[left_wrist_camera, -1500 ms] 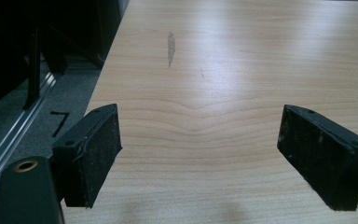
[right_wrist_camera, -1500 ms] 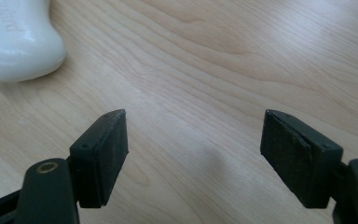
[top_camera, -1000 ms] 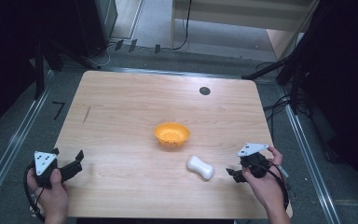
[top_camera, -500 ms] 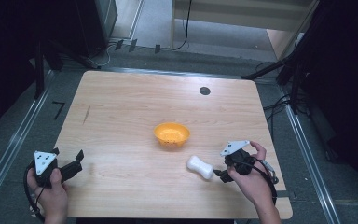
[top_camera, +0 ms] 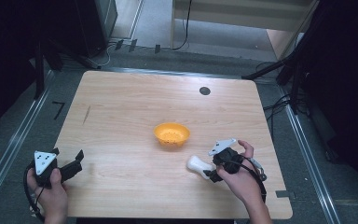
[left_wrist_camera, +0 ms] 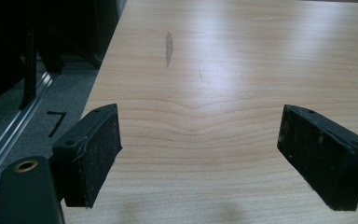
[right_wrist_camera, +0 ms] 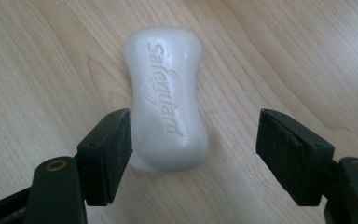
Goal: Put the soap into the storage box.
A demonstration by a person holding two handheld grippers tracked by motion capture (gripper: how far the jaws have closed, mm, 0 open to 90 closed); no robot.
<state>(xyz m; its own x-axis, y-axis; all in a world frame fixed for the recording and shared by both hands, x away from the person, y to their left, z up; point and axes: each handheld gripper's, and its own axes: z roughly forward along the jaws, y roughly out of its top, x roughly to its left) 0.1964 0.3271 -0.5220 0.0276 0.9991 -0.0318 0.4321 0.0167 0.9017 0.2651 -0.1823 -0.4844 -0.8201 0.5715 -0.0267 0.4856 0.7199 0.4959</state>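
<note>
The white soap bar (right_wrist_camera: 167,100) lies flat on the worktop (top_camera: 121,121) beside the orange bowl (top_camera: 171,134), not yet gripped (right gripper (right_wrist_camera: 193,140) jaws wide around it, one touching), while the left gripper (left_wrist_camera: 200,156) hangs wide open, empty.

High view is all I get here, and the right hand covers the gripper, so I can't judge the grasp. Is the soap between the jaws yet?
Observer: Yes. In the right gripper view the soap lies between the right gripper's open jaws, close against one pad, with a wide gap to the other.
Operator: Is it lifted?
Observer: No, it lies flat on the table, with the embossed "Safeguard" face up.
Operator: And the left gripper, holding anything?
Observer: No. The left gripper is open, with bare wood between its jaws.
</note>
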